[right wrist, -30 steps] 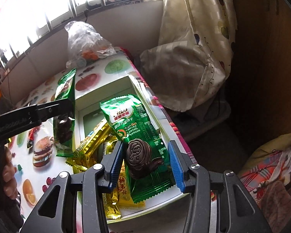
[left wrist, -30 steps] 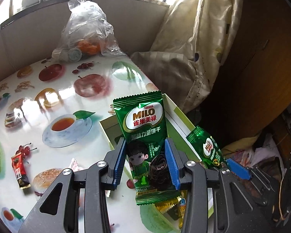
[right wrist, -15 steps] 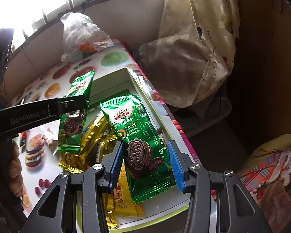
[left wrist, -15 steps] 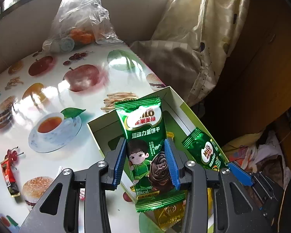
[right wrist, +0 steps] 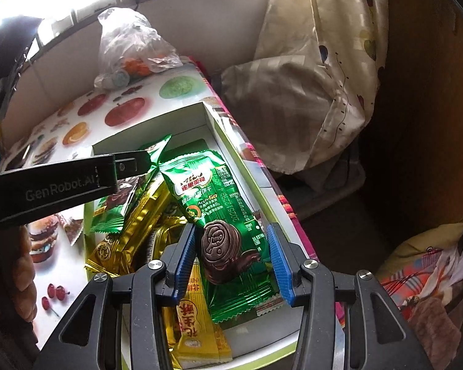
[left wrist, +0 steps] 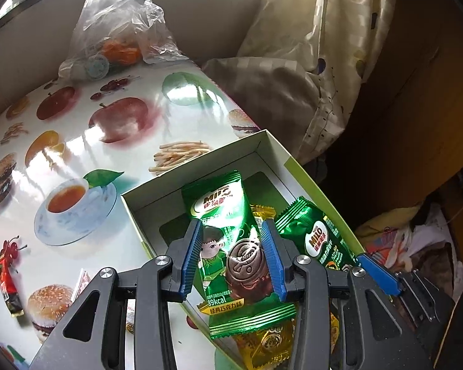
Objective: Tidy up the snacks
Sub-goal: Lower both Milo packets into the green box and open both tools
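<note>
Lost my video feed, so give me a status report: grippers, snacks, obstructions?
Left gripper shut on a green Milo packet. Right gripper holds another Milo packet. Both over the white box, gold snacks inside. Nothing blocking.

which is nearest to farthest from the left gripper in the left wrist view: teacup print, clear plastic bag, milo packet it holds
1. milo packet, between the jaws of the left gripper, over the box.
2. teacup print, on the tablecloth, left of the box.
3. clear plastic bag, at the table's far edge by the wall.

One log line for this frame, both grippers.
left gripper: shut on Milo packet | right gripper: shut on Milo packet | both over box
</note>
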`<control>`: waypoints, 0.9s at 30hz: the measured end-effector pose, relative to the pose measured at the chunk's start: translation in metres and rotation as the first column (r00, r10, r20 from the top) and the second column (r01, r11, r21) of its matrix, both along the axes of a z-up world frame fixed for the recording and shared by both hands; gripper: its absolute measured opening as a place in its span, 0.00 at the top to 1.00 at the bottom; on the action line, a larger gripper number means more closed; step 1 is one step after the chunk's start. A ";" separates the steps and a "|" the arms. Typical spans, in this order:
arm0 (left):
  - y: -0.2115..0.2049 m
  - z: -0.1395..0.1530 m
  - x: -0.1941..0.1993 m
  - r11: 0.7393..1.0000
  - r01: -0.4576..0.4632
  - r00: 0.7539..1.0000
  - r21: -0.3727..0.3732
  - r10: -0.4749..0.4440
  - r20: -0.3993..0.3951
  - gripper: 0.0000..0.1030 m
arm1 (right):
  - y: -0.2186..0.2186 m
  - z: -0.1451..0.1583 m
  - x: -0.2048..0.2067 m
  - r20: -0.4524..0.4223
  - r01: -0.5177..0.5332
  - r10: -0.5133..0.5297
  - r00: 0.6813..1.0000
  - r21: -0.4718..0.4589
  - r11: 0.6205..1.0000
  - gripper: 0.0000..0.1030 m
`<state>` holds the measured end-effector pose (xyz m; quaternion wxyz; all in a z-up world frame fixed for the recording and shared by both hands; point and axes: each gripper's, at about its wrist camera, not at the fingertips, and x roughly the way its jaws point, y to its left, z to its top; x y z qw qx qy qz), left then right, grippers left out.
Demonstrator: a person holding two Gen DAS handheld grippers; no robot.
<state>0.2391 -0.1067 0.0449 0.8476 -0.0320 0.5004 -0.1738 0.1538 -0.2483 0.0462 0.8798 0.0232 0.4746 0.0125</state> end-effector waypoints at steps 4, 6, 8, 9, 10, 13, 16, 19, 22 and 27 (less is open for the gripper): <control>0.000 -0.002 0.001 1.000 0.001 1.000 0.003 -0.001 -0.003 0.60 | 0.003 -0.002 0.003 -0.001 -0.005 0.005 1.000 -0.019 1.000 0.55; 0.001 -0.001 0.001 1.000 0.000 1.000 -0.006 0.000 -0.004 0.60 | 0.005 -0.003 0.005 0.002 -0.008 0.008 1.000 -0.027 1.000 0.55; 0.001 -0.002 0.001 1.000 0.001 1.000 -0.008 -0.001 -0.006 0.60 | 0.006 -0.003 0.006 0.007 -0.010 0.011 1.000 -0.033 0.999 0.55; 0.002 -0.002 0.002 1.000 0.001 1.000 -0.006 -0.001 -0.006 0.60 | 0.007 -0.004 0.006 0.009 -0.011 0.012 1.000 -0.035 0.999 0.55; 0.002 -0.003 0.002 1.000 -0.001 1.000 -0.005 0.001 -0.005 0.60 | 0.008 -0.004 0.007 0.010 -0.013 0.013 1.000 -0.038 0.999 0.55; 0.004 -0.003 0.003 1.000 -0.003 1.000 0.002 0.003 0.001 0.60 | 0.009 -0.005 0.008 0.013 -0.015 0.016 1.000 -0.042 0.999 0.55; 0.005 -0.003 0.002 1.000 0.000 1.000 0.011 0.000 0.008 0.60 | 0.009 -0.005 0.010 0.020 -0.016 0.017 1.000 -0.039 0.999 0.55; 0.005 -0.003 -0.001 1.000 0.003 1.000 0.003 -0.003 0.017 0.60 | 0.009 -0.005 0.010 0.027 -0.016 0.017 1.000 -0.033 0.999 0.54; 0.004 -0.003 -0.003 1.000 0.003 0.999 0.025 -0.003 0.035 0.60 | 0.010 -0.005 0.010 0.034 -0.017 0.018 0.999 -0.025 1.000 0.53; 0.006 -0.002 -0.005 1.000 -0.002 0.999 0.016 0.001 0.039 0.60 | 0.009 -0.005 0.008 0.041 -0.017 0.018 0.999 -0.017 1.000 0.50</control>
